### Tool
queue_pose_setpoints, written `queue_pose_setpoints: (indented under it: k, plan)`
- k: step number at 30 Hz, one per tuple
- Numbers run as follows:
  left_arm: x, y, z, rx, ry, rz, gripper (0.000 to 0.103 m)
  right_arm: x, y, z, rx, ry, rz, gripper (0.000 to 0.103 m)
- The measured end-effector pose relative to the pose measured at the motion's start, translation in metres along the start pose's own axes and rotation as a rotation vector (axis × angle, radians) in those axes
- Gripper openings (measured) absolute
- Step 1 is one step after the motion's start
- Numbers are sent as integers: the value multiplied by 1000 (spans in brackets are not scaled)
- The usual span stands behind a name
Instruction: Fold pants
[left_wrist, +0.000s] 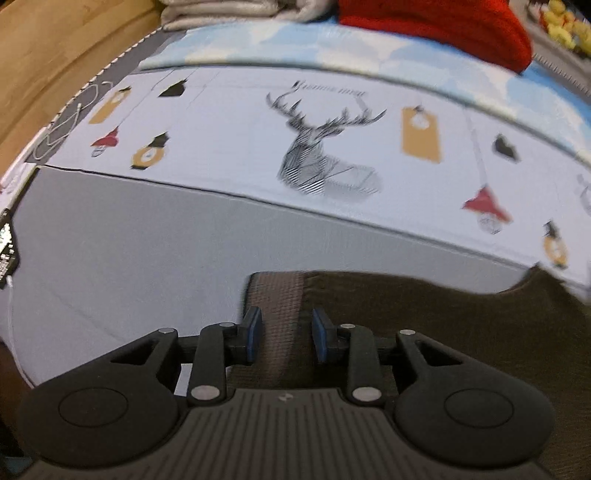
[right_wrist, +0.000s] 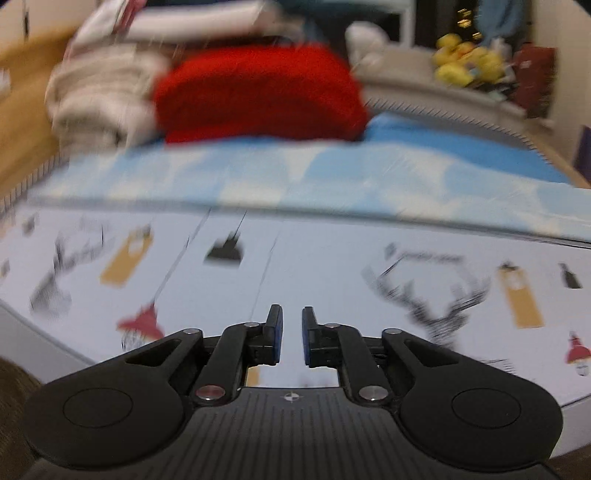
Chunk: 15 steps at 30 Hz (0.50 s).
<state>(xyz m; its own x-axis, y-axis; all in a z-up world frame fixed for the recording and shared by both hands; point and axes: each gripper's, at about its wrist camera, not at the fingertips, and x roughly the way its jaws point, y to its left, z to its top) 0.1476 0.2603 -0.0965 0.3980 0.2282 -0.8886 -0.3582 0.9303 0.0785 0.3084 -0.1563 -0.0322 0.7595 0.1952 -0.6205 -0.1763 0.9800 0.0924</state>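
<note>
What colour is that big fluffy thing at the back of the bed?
The fluffy thing is bright red, clearest in the right wrist view.

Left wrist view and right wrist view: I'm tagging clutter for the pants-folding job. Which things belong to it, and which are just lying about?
Part of the job:
- dark brown pants
- their lighter waistband strip, between the fingers of the left claw
- right claw, holding nothing

Just lying about:
- red knit item
- folded beige blankets
- yellow plush toys
- deer-print sheet
</note>
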Motion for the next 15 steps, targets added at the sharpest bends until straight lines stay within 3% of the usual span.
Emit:
queue_pose_setpoints:
  k: [2, 4, 8, 12, 15]
  plan:
    - [-12, -10, -1, -6, -35, -42, 33, -24, -26, -2, 27, -38, -8, 14]
    - [-23, -26, -3, 4, -73, -88, 35, -41, -52, -7, 61, -15, -30, 14]
    - [-44, -72, -14, 66, -118, -168, 35, -101, -120, -25, 242, -53, -79, 14]
    - [-74, -120, -31, 158, -157, -265, 35, -172, -191, -65, 411, -141, -156, 14]
    - [-103, -145, -49, 167, -161, -356, 35, -216, -238, -106, 496, -198, -254, 13]
